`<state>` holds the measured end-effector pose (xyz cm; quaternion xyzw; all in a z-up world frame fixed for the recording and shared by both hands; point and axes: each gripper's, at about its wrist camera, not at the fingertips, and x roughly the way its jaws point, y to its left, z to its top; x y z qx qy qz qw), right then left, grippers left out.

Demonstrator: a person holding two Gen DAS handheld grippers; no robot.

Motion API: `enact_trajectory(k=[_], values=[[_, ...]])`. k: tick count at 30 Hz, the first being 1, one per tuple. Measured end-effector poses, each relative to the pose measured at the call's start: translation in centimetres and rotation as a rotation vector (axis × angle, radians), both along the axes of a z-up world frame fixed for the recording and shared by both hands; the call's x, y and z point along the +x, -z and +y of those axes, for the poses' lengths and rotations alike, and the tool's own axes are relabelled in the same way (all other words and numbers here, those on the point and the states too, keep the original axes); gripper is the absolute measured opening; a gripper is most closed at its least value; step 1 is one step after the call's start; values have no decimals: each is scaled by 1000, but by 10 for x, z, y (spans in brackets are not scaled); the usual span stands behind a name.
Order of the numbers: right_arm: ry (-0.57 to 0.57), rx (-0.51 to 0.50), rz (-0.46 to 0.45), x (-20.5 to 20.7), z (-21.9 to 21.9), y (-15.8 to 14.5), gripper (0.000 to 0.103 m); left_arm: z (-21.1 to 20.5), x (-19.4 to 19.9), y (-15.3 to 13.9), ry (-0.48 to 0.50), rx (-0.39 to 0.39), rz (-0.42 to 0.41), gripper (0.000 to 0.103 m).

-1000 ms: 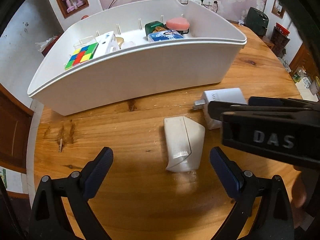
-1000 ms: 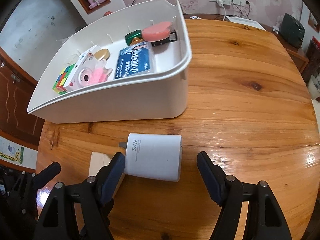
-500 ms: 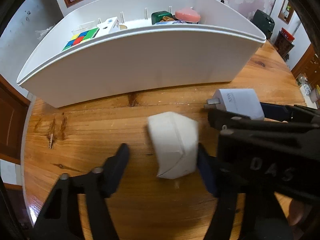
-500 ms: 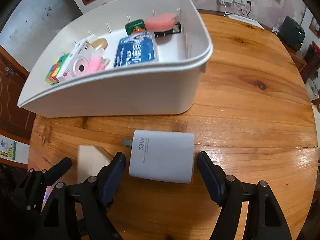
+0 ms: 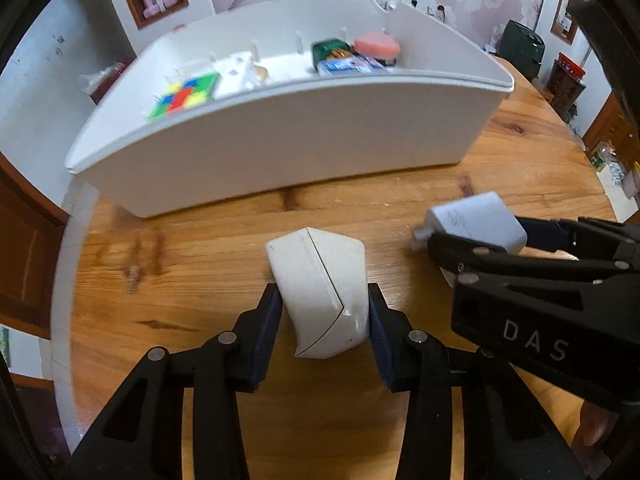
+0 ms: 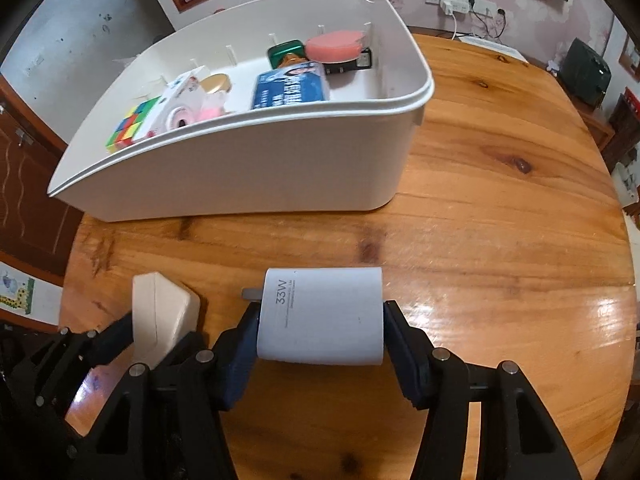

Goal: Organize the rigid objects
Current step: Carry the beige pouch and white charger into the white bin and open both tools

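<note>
Left gripper [image 5: 323, 322] closing on angular white plastic block [image 5: 320, 284] | right gripper [image 6: 320, 334] closing on white 33W charger [image 6: 322, 314] | white plastic bin [image 6: 280, 168] at 12 o'clock.

The round table [image 6: 500, 208] is glossy varnished wood; the white bin [image 6: 248, 168] and the 33W charger [image 6: 320, 316] look smooth matt plastic.

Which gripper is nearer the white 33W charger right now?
Right. The right gripper has the charger between its closing jaws, pads at both sides. The left gripper sits beside it, closing around the white angular block.
</note>
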<state>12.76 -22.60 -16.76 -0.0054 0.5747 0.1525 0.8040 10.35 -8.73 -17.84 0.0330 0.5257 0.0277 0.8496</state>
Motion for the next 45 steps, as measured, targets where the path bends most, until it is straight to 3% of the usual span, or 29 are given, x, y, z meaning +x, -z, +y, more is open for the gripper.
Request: enact_trajectory(k=[8, 15, 22, 29, 34, 37, 40, 45], values=[[-17, 31, -25, -18, 12, -20, 59, 16, -17, -32, -10, 29, -58, 45], [-28, 49, -89, -26, 22, -61, 59, 32, -20, -66, -18, 75, -111, 45], [-25, 114, -198, -9, 32, -139, 59, 61, 2, -119, -52, 142, -173, 45], [10, 163, -302, 30, 36, -216, 59, 94, 48, -180, -114, 189, -236, 45], [60, 172, -347, 73, 38, -260, 59, 114, 94, -213, -148, 154, -246, 45], [82, 170, -337, 99, 40, -266, 59, 122, 126, -216, -176, 156, -230, 45], [90, 170, -296, 125, 47, -253, 59, 128, 158, -201, -204, 153, -184, 45], [105, 182, -160, 163, 62, -191, 59, 134, 211, -144, -238, 215, -71, 45]])
